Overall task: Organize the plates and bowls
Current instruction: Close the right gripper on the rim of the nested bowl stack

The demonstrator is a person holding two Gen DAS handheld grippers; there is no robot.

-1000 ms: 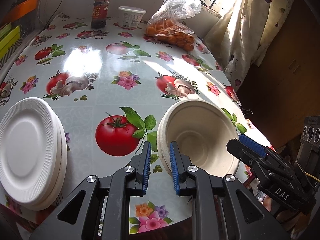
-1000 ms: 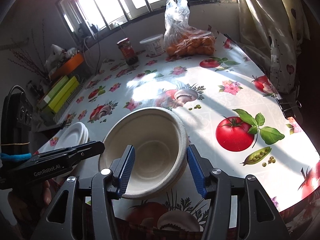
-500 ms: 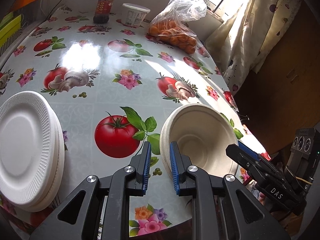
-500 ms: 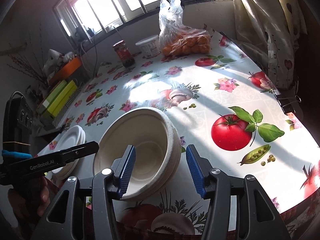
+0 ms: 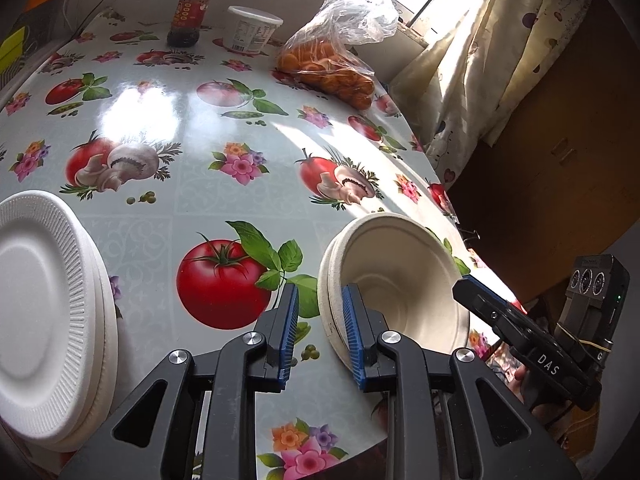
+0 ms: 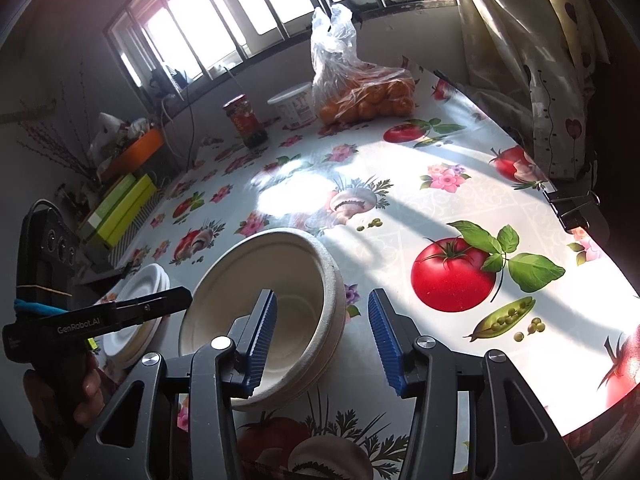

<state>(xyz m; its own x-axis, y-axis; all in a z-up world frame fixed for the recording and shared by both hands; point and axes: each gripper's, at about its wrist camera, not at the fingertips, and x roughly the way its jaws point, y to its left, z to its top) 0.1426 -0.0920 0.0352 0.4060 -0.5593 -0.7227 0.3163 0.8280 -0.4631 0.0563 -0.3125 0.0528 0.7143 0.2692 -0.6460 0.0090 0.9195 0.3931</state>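
A stack of cream bowls (image 5: pixel 400 276) (image 6: pixel 264 308) stands near the front edge of the table (image 5: pixel 200 216). A stack of white ribbed plates (image 5: pixel 44 300) (image 6: pixel 138 292) lies to its left. My left gripper (image 5: pixel 319 294) straddles the bowls' left rim. Its jaws are opening, and a gap shows between the left pad and the rim. My right gripper (image 6: pixel 322 296) straddles the bowls' right wall, one pad inside and one outside. Its jaws are closing but do not press on the wall. Each view also shows the other gripper: the right one (image 5: pixel 520 336), the left one (image 6: pixel 120 316).
At the back of the table stand a dark sauce jar (image 5: pixel 192 12), a white tub (image 5: pixel 252 32) and a plastic bag of oranges (image 5: pixel 336 68). A curtain (image 5: pixel 480 80) hangs at the right edge, and a binder clip (image 6: pixel 572 204) grips the cloth. Yellow-green boxes (image 6: pixel 120 208) lie far left.
The left jaws have parted a little around the bowls' left rim. The right jaws have narrowed around the right wall. Both views have shifted slightly.
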